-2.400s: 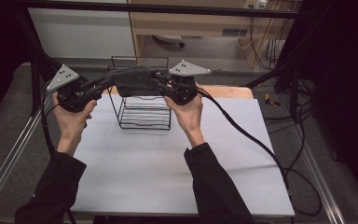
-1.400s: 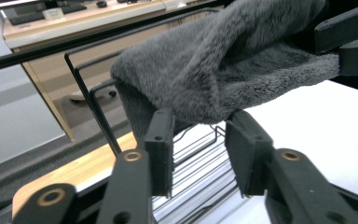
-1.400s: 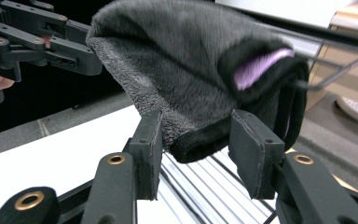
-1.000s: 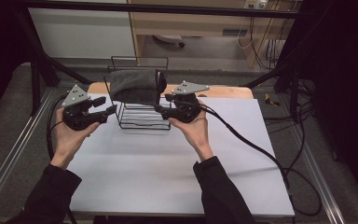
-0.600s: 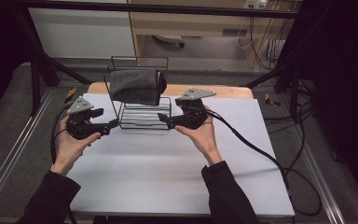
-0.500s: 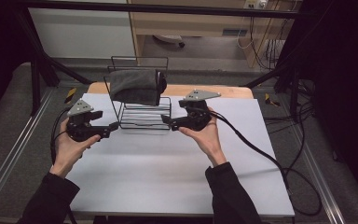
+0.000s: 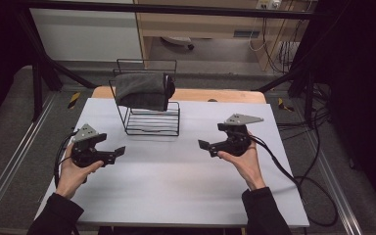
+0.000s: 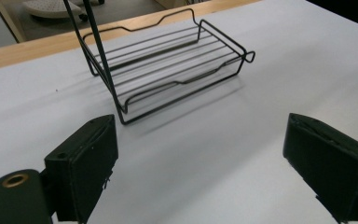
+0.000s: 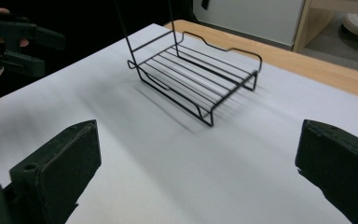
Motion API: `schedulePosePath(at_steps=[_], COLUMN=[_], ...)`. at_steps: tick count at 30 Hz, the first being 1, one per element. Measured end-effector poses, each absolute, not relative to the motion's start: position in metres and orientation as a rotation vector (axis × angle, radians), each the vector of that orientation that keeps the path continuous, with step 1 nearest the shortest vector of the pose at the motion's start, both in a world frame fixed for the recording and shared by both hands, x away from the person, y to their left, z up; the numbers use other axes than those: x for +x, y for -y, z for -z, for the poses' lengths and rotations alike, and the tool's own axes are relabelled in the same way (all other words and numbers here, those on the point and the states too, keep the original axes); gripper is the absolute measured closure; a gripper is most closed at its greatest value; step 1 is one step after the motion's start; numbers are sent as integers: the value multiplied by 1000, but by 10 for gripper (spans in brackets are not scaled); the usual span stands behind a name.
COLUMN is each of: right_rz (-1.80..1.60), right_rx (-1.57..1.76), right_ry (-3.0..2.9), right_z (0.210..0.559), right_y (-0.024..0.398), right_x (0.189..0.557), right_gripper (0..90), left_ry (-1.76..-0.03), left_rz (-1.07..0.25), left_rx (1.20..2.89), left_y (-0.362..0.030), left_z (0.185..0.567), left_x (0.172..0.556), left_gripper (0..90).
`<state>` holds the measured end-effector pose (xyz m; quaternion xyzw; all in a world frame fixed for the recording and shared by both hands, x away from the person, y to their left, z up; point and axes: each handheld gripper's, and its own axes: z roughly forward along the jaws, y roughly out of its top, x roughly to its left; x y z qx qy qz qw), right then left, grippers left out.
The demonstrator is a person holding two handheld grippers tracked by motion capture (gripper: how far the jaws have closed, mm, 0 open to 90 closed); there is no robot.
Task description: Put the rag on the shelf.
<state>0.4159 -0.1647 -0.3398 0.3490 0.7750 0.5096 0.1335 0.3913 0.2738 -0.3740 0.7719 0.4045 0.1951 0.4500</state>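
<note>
The dark grey folded cloth (image 7: pixel 141 91) hangs over the black wire rack (image 7: pixel 152 117) on the white table (image 7: pixel 176 186). It looks soft, light and limp: grip a free hanging edge. Left gripper (image 7: pixel 119 152) and right gripper (image 7: pixel 204 145) have just been opening; their jaws stand wide with nothing between them.

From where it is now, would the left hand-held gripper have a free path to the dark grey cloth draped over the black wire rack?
Probably yes: the left hand-held gripper is open, and bare white table lies between it and the dark grey cloth.

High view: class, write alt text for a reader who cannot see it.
A dark grey cloth hangs over the top bar of a black wire rack on a white table. A person's left gripper and right gripper are held low on either side in front, jaws open and empty.
</note>
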Motion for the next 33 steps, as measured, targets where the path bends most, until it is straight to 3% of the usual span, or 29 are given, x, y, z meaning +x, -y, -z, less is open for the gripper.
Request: schedulePosePath(at_steps=[21,33], right_rz=[-1411,-1401], right_rx=[1190,1173], right_ry=[-2306,-2315], right_z=[445,454], right_y=[262,272], right_x=[374,363], right_gripper=[8,9], left_ry=[-976,-969], left_rz=[-462,-442], left_rx=[2017,2045], left_y=[-290,-292], left_z=[428,438], left_x=[368,363], left_gripper=[108,106])
